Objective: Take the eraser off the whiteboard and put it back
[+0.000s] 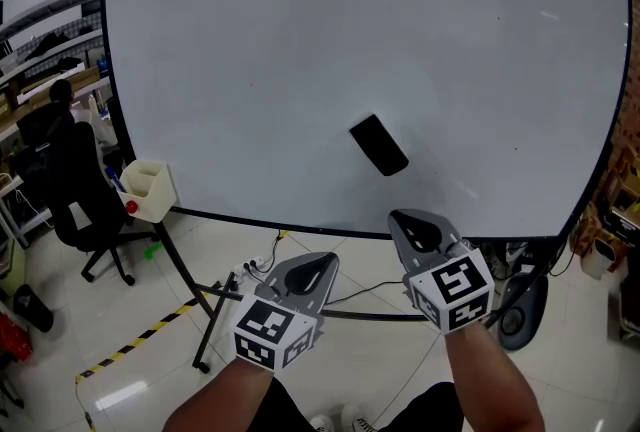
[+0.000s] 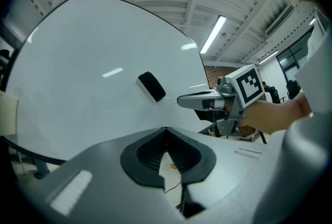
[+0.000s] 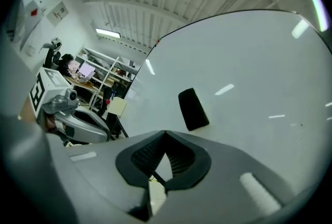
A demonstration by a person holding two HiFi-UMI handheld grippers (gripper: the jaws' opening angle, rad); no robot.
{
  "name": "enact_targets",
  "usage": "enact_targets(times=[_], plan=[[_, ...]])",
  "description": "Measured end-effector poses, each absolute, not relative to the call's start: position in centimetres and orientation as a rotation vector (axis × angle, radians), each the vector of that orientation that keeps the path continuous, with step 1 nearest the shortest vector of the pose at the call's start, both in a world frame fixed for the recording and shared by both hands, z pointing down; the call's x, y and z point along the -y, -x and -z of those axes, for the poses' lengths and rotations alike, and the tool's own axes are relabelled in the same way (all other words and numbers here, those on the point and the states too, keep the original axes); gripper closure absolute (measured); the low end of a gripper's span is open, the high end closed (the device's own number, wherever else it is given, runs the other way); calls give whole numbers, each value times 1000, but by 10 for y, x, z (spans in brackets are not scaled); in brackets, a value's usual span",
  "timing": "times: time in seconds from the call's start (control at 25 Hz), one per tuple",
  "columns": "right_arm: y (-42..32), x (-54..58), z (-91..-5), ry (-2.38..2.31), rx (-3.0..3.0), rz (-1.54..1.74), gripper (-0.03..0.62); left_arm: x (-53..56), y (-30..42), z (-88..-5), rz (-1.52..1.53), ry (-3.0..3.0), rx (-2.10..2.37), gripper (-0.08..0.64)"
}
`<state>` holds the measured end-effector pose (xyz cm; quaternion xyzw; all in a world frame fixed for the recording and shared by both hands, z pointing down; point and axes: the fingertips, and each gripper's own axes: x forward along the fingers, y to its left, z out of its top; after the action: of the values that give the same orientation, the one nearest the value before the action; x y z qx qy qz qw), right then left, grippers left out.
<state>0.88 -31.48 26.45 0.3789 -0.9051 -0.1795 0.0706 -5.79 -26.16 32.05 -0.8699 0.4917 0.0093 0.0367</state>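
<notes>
Head view shows the small black oblong eraser (image 1: 379,144) stuck tilted on the white whiteboard (image 1: 300,40), low and central, above the right gripper (image 1: 412,220) and left gripper (image 1: 318,265), both with jaws together and empty; it looks light, softish, probably magnet-held, and best pinched across its long edges.

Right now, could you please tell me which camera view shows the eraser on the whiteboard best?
The right gripper view: the eraser looks largest there, unobstructed. The head view shows it smaller but clear; the left gripper view smallest and oblique.
</notes>
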Motion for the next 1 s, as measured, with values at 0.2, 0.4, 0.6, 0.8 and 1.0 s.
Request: enact_targets(times=[0.2, 0.4, 0.6, 0.8, 1.0], plan=[[-18, 309, -271, -1133, 2796, 432, 591, 262, 56, -320, -31, 2668, -1509, 543], [-24, 304, -282, -1115, 2830, 352, 591, 260, 53, -321, -25, 2672, -1501, 543], [-27, 291, -282, -1065, 2906, 272, 591, 258, 51, -321, -20, 2674, -1489, 543], [-36, 282, -283, -1056, 2922, 264, 591, 258, 50, -322, -22, 2680, -1492, 543], [-47, 277, -290, -1067, 2905, 276, 591, 255, 47, -323, -16, 2692, -1473, 543]])
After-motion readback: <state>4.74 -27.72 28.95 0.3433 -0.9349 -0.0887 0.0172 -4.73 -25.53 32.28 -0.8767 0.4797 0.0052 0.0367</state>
